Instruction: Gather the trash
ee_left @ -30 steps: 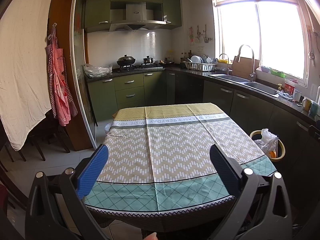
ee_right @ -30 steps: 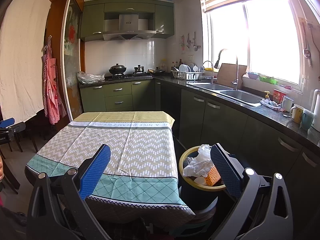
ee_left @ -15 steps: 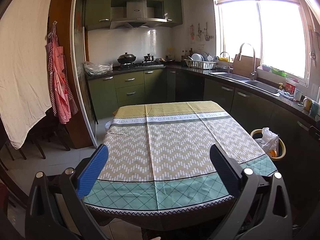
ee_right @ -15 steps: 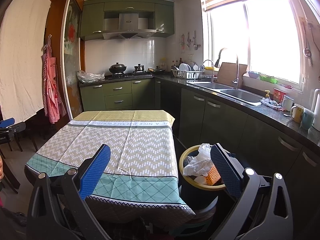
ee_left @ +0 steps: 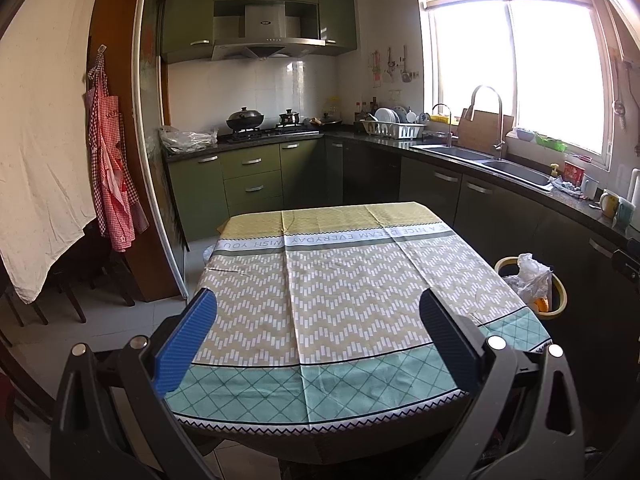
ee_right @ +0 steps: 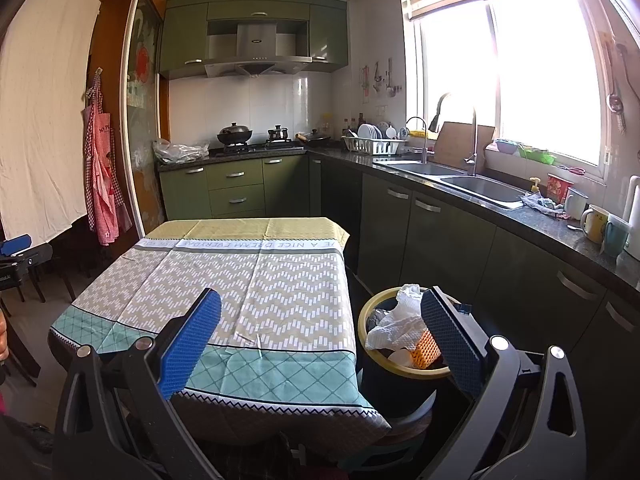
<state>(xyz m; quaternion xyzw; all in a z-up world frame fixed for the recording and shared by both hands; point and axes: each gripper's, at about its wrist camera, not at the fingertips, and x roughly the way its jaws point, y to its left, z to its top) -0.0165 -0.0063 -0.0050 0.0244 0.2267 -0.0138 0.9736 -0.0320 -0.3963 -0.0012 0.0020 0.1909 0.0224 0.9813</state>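
— Yellow rim, dark body: that is the trash bin (ee_right: 370,314), on the floor just beside the right near corner of the desk (ee_right: 280,280). Do you see it too?

— Yes. In my right view it stands close in front of my right tool (ee_right: 320,336). Crumpled white paper (ee_right: 400,320) sticks out over the rim, and an orange netted piece (ee_right: 426,350) lies beside it inside.

— How are your tools?

— Both are open. My right tool holds nothing; its jaws are wide apart, one over the desk cloth and one in front of the bin. My left tool (ee_left: 318,336) is also open and holds nothing, over the near edge of the desk.

— And from the left side?

— There the trash bin (ee_left: 558,308) is at the right of the desk, partly hidden behind its corner, with a white plastic bag (ee_left: 530,276) showing on top.
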